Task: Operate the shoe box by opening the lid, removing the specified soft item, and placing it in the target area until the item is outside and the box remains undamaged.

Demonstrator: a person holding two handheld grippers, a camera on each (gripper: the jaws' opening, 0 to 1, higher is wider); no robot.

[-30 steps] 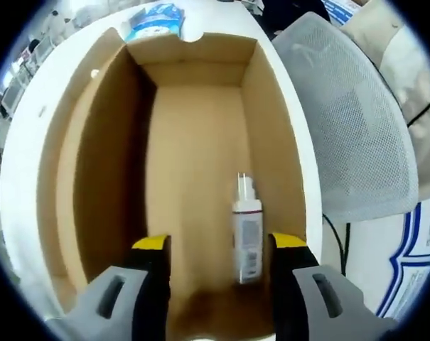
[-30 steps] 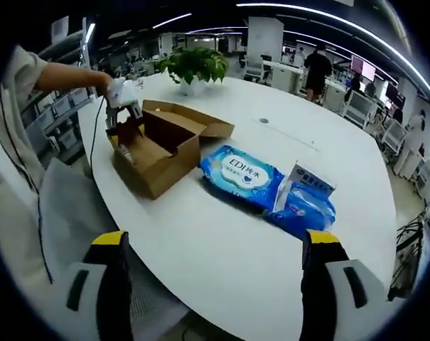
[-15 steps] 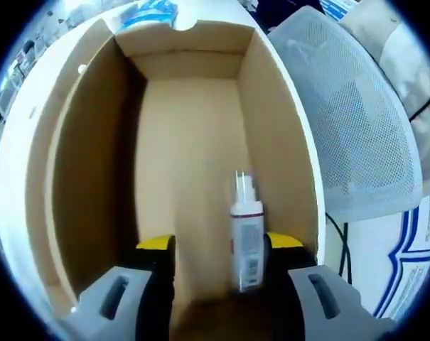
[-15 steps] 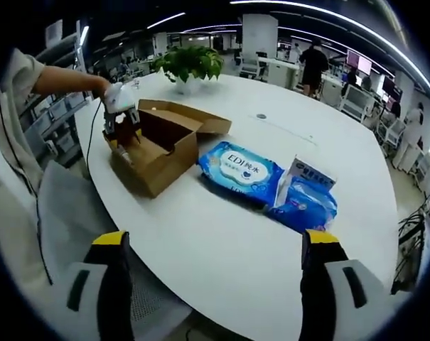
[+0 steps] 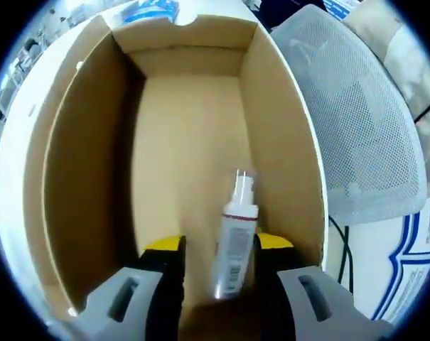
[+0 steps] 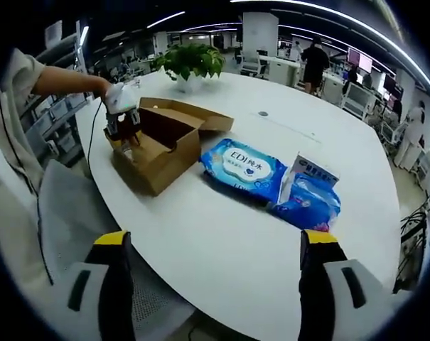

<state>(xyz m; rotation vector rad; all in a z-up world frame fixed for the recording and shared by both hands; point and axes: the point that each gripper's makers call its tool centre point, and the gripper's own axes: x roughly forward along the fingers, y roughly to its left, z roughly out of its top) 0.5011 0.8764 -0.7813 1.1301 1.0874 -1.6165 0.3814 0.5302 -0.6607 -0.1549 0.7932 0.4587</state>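
Observation:
The open cardboard shoe box (image 5: 275, 142) lies under the left gripper view, its floor bare except for a small white spray bottle (image 5: 232, 245). The bottle leans over near the box's right wall, cap pointing away. My left gripper (image 5: 218, 243) reaches into the box, open, with its yellow-tipped jaws on either side of the bottle; the right jaw is at the bottle's side and a gap shows on the left. In the right gripper view the box (image 6: 161, 160) sits on the white table's left part, lid folded back, with the left gripper (image 6: 122, 119) in it. My right gripper (image 6: 213, 241) hangs open above the table's near edge.
A blue wet-wipes pack (image 6: 246, 167) and a second blue pack with a small carton (image 6: 307, 195) lie right of the box. A potted plant (image 6: 190, 64) stands at the table's (image 6: 222, 227) far side. A grey mesh chair (image 5: 357, 121) stands beside the box.
The left gripper's jaws have drawn closer together around the bottle, and the bottle has tipped from straight to leaning left. The right gripper has hardly moved.

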